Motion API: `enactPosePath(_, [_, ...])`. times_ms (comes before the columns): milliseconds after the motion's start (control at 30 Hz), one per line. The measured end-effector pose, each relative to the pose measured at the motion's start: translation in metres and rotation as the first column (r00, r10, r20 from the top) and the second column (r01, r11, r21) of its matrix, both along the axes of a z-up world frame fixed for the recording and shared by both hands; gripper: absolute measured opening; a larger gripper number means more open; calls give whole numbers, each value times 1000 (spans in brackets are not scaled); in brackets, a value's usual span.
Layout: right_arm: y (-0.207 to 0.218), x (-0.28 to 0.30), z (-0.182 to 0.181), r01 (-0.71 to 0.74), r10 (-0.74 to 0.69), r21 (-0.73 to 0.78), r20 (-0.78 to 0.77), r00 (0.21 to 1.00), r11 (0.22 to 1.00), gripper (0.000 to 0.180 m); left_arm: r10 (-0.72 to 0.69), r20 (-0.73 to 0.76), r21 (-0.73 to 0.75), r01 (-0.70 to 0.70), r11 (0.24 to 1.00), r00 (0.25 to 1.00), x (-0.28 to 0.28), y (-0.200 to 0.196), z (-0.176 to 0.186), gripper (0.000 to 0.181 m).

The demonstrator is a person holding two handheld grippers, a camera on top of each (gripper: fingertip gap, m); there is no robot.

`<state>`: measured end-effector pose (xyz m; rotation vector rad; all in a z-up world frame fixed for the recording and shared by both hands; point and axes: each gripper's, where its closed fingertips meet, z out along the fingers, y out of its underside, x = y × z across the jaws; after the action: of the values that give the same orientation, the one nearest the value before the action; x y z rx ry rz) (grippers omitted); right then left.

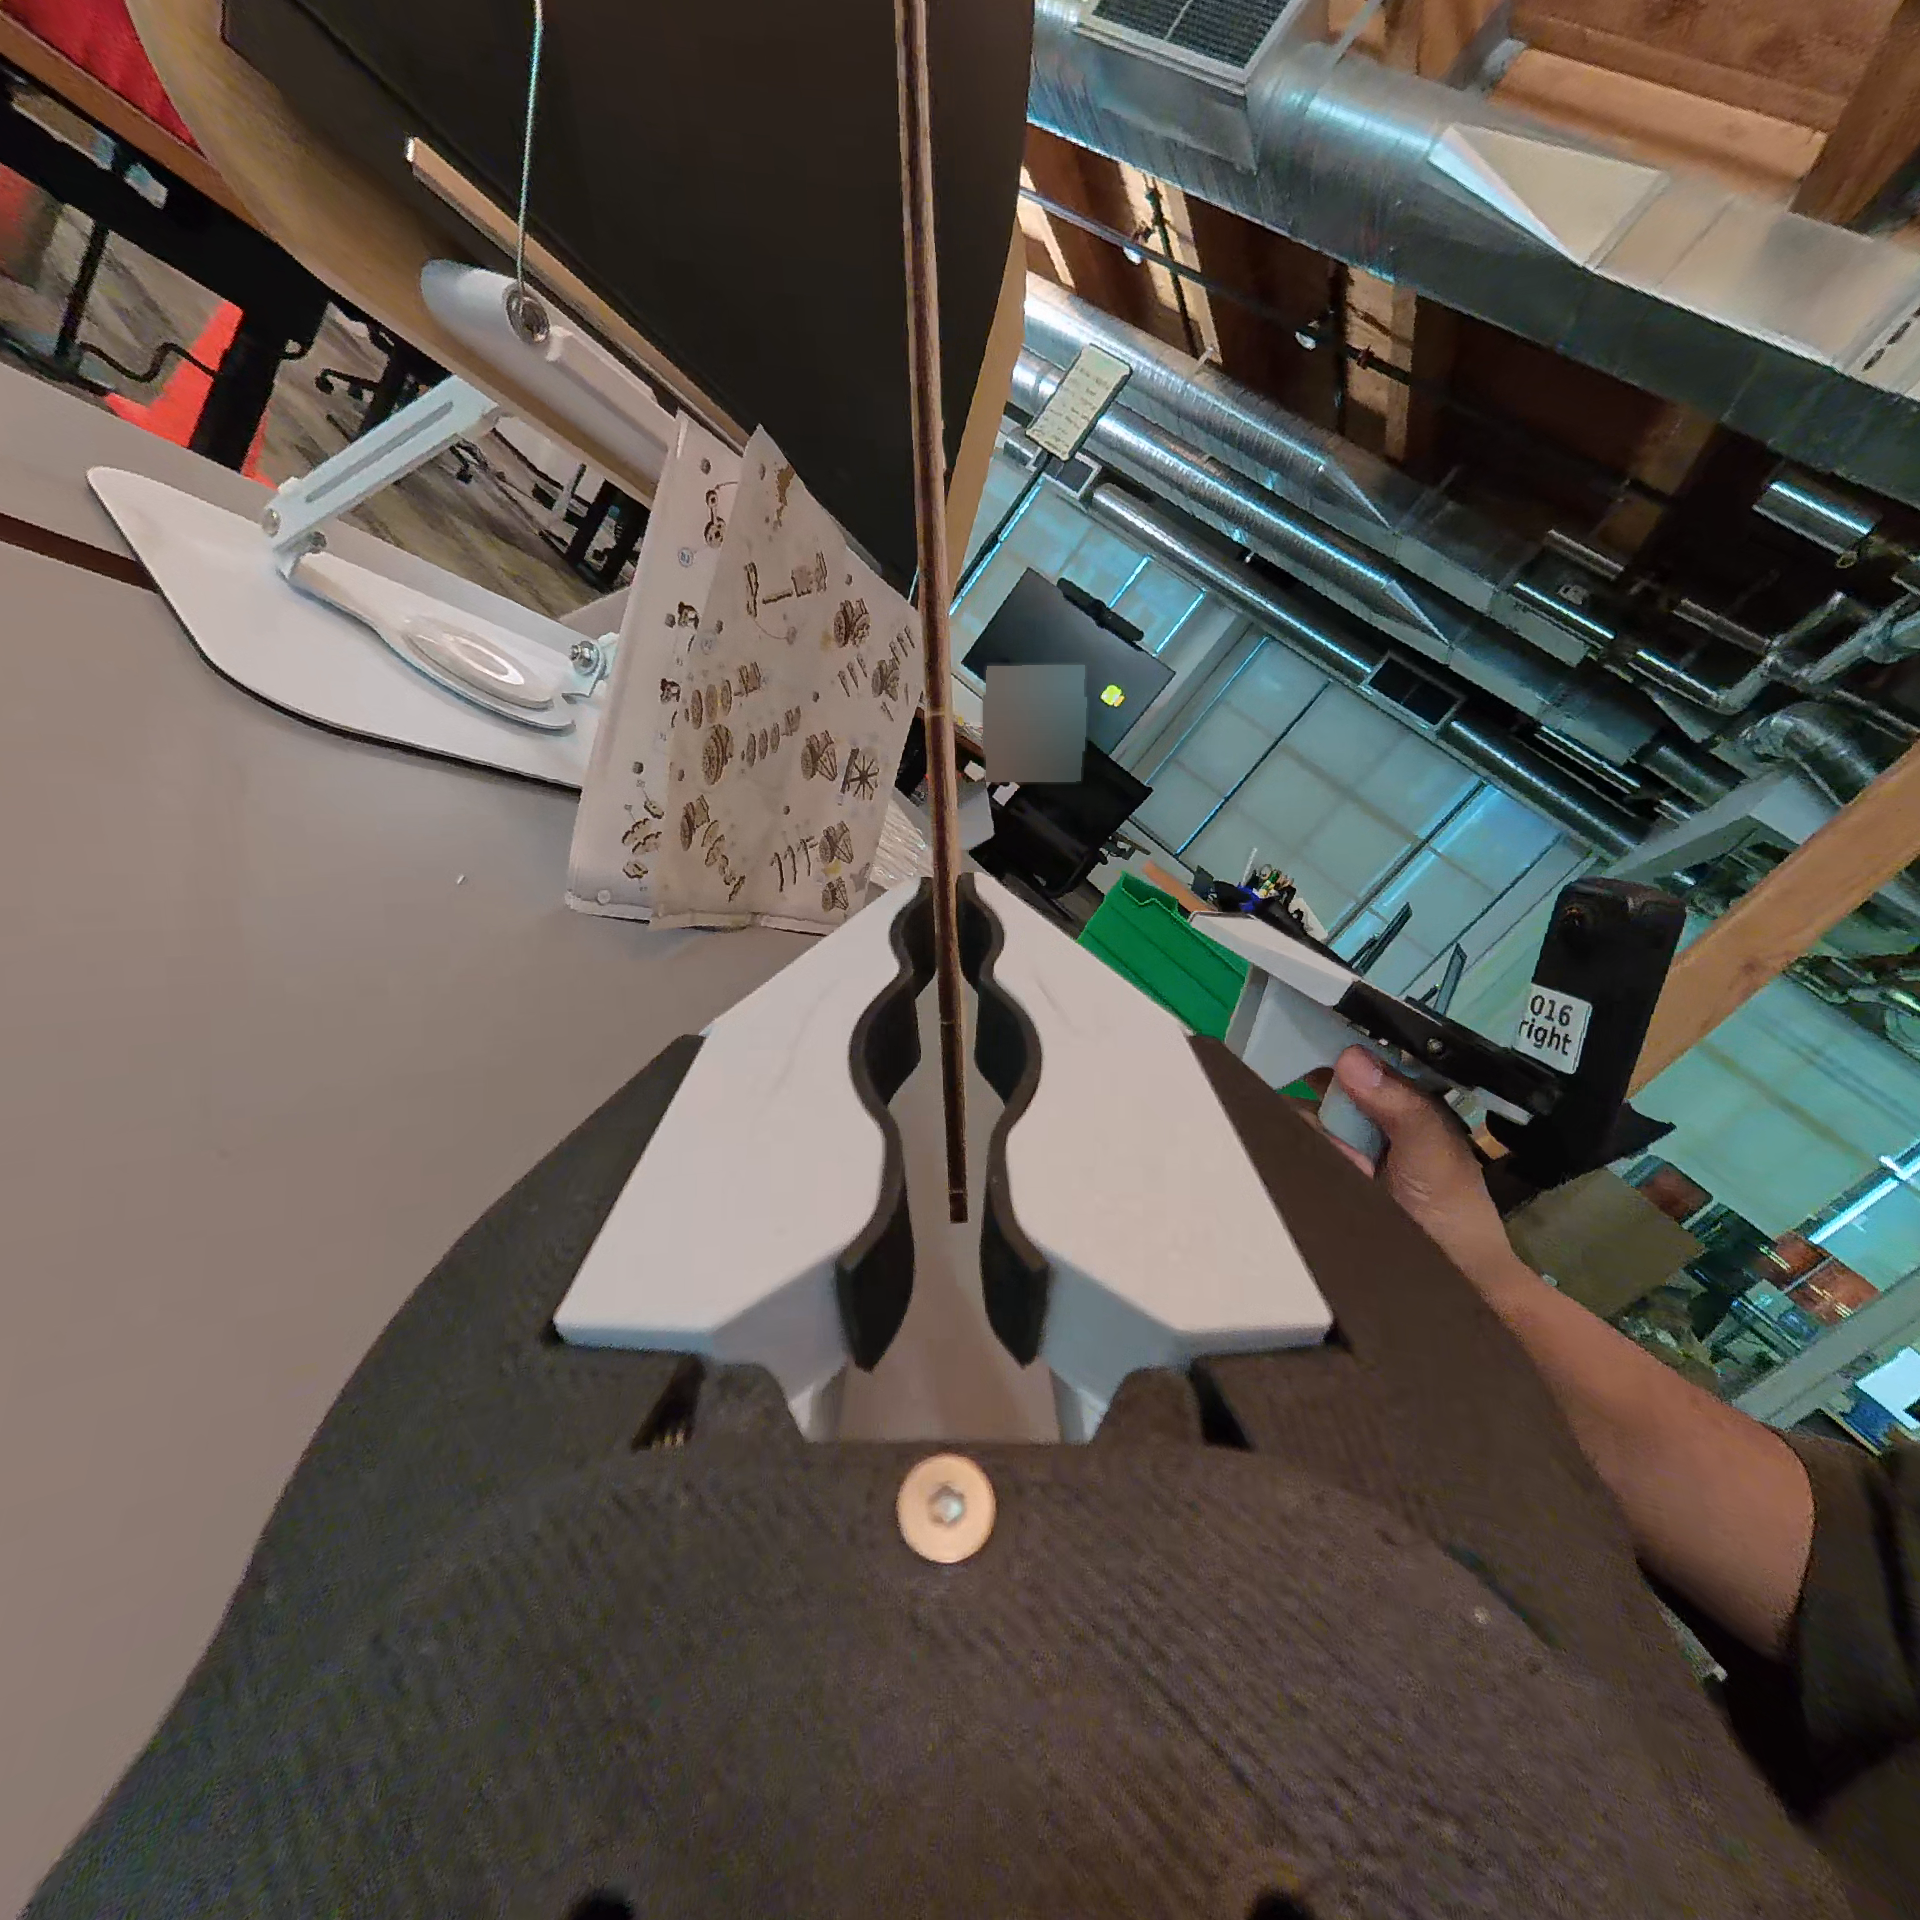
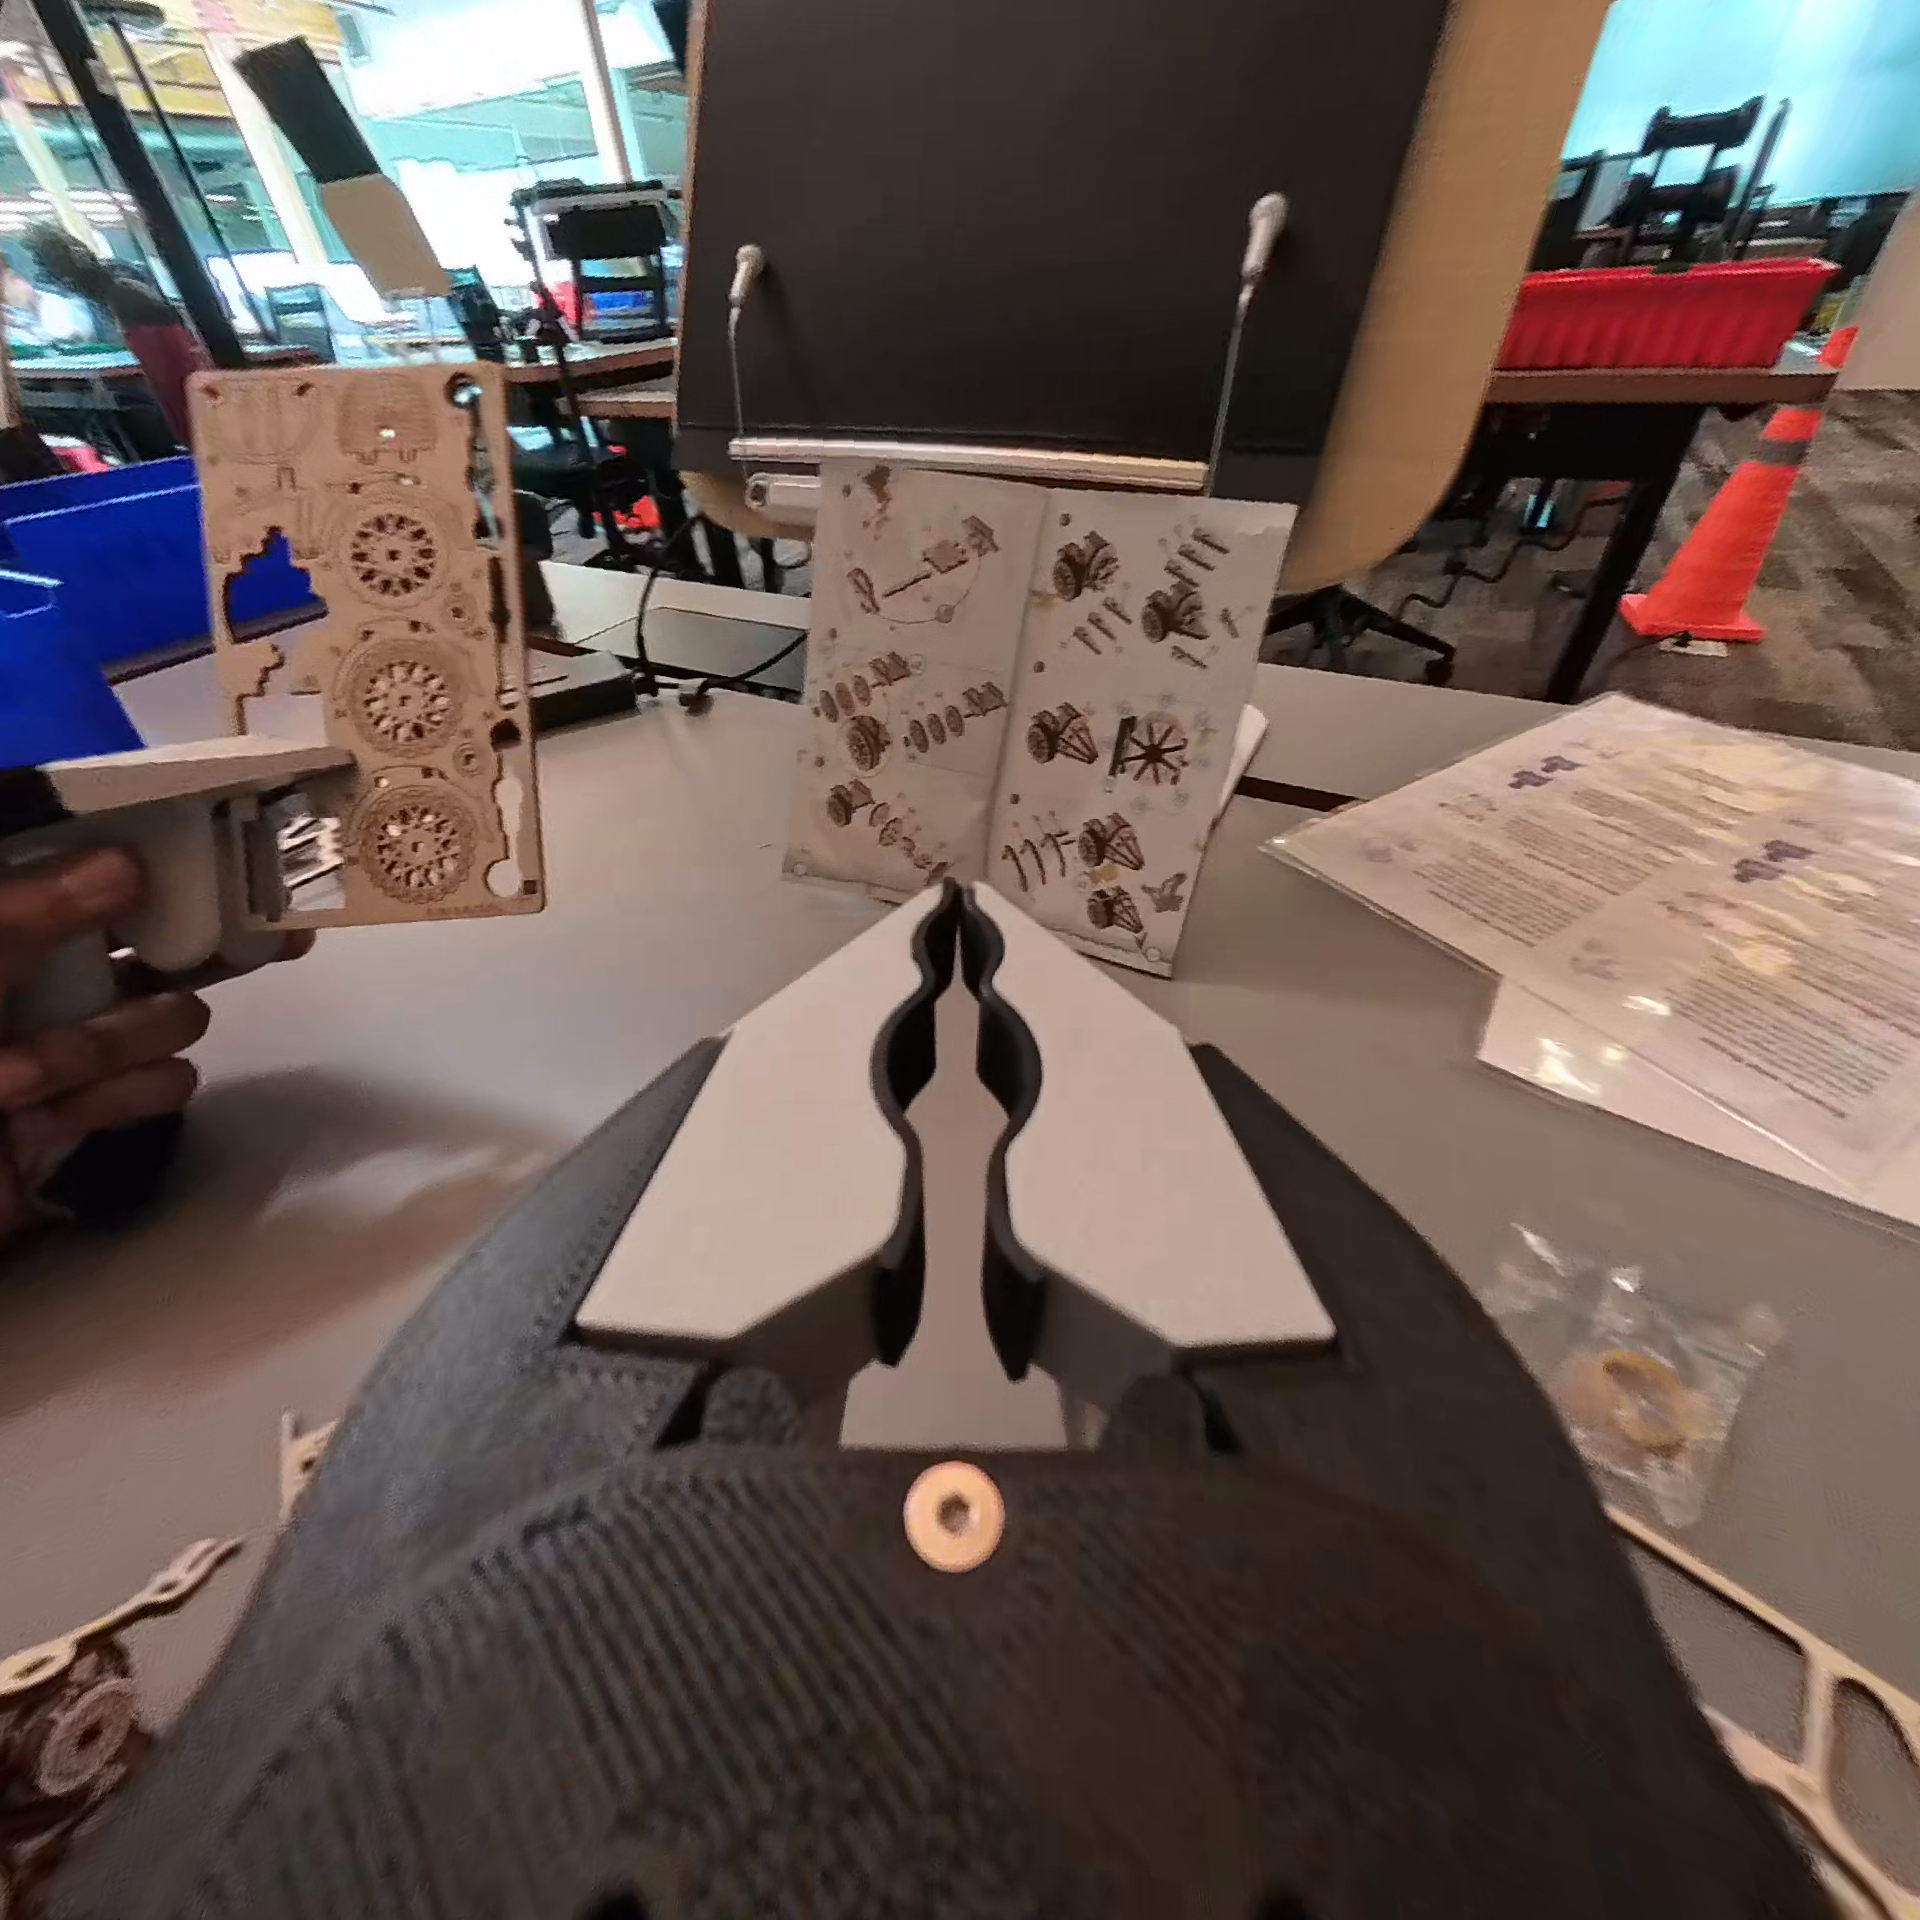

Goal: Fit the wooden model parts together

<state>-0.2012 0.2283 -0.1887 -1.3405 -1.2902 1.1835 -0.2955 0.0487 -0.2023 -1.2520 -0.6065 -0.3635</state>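
Observation:
My left gripper is shut on a thin wooden parts sheet, which runs edge-on straight up between the fingers. In the right wrist view the same sheet stands upright at the left, held at its lower left edge. It carries laser-cut spoked wheels and has several empty cut-outs. My right gripper is shut and empty, raised above the grey table and pointing at the open instruction booklet. More wooden pieces lie at the bottom left and bottom right.
The booklet leans against a black board stand. Sleeved paper sheets and a small clear bag of rings lie at the right. A white stand base sits on the table. An orange cone stands on the floor behind. Across from one pair of fingers to the other is roughly 20 cm.

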Motion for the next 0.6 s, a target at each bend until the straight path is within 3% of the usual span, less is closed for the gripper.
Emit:
enactPosePath(133, [17,3,-5,53,-58,121,39,998,991,0,4,1,7,-4,1000,1000,-1,0,0,1])
enactPosePath(233, [25,7,4,134,-133,176,-15,991,975,0,8,19,20,-8,1000,1000,-4,-1,-1,1])
enactPosePath(500, [14,6,5,122,-115,231,-43,992,965,19,0,23,22,-1,1000,1000,-4,0,-1,1])
enactPosePath(600, [7,5,3,85,-79,232,-36,996,969,1,1,26,27,-2,1000,1000,-4,-1,-1,1])
